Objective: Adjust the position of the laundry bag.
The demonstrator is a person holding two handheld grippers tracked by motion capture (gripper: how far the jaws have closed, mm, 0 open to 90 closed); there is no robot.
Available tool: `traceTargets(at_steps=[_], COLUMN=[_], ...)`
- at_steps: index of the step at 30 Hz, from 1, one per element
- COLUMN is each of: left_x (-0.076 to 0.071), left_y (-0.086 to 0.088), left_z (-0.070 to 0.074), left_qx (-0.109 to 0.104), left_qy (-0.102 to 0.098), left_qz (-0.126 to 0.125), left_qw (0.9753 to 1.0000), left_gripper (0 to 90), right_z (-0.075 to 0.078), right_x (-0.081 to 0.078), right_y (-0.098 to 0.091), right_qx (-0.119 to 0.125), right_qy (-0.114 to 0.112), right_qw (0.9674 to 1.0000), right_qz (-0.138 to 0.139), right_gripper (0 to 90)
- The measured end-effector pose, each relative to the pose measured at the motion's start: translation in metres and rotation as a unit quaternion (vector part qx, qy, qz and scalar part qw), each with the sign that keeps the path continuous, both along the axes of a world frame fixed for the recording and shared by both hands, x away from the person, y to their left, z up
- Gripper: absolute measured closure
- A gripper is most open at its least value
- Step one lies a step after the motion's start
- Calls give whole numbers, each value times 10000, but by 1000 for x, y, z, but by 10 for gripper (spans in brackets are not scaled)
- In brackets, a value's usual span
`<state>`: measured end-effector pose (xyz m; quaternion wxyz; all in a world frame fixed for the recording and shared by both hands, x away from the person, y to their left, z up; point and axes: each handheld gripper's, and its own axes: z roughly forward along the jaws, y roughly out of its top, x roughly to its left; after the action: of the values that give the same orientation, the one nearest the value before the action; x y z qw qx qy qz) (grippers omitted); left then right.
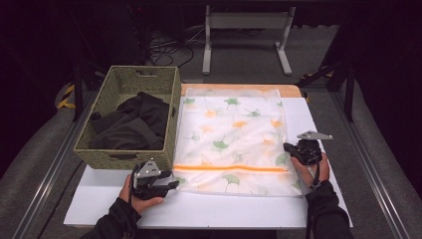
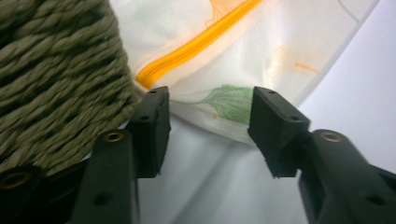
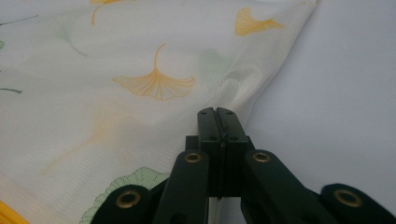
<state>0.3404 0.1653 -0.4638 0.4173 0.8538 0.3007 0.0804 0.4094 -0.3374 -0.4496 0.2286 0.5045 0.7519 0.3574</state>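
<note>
Both grippers sit at the lower edge of the mesh laundry bag (image 1: 231, 139), which lies flat across the middle of the white table (image 1: 209, 209). At lower left, the left gripper (image 2: 208, 122) has its jaws spread wide around the bag's near corner, not yet closed on it. At right of centre, the right gripper (image 3: 218, 116) has its jaws pressed together at the bag's side edge; whether fabric is caught between them I cannot tell. Dark clothes (image 1: 132, 122) remain in the wicker basket (image 1: 104, 154) at upper left. The orange zipper (image 1: 229, 168) looks closed, so any loading appears not yet begun.
</note>
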Motion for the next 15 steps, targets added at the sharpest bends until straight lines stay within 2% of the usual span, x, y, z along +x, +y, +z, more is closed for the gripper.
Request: traceTargets(at_steps=[4, 7, 10, 11, 12, 14, 15], left_x=[0, 1, 0, 0, 0, 2, 3], left_y=[-7, -12, -13, -13, -12, -9, -7], left_z=[0, -1, -1, -1, -2, -1, -1], left_qx=[-32, 185, 364, 364, 386, 434, 395], left_qy=[25, 19, -12, -12, -10, -20, -10], left_qz=[-71, -148, -329, -329, -344, -403, -455], left_qw=[10000, 9997, 9988, 9988, 9987, 9982, 9982], left_gripper=[457, 497, 689, 749, 749, 889, 897], right_z=[0, 1, 2, 2, 2, 2, 3], right_x=[-1, -1, -2, -2, -2, -3, -4], right_y=[0, -1, 0, 0, 0, -1, -1], right_qx=[42, 86, 97, 97, 94, 122, 131], right_qy=[-26, -23, -66, -66, -73, -82, -101], right_qw=[10000, 9999, 9999, 9999, 9999, 9999, 9998], right_qz=[38, 51, 76, 76, 85, 83, 69], right_gripper=[900, 900, 889, 889, 886, 848, 839])
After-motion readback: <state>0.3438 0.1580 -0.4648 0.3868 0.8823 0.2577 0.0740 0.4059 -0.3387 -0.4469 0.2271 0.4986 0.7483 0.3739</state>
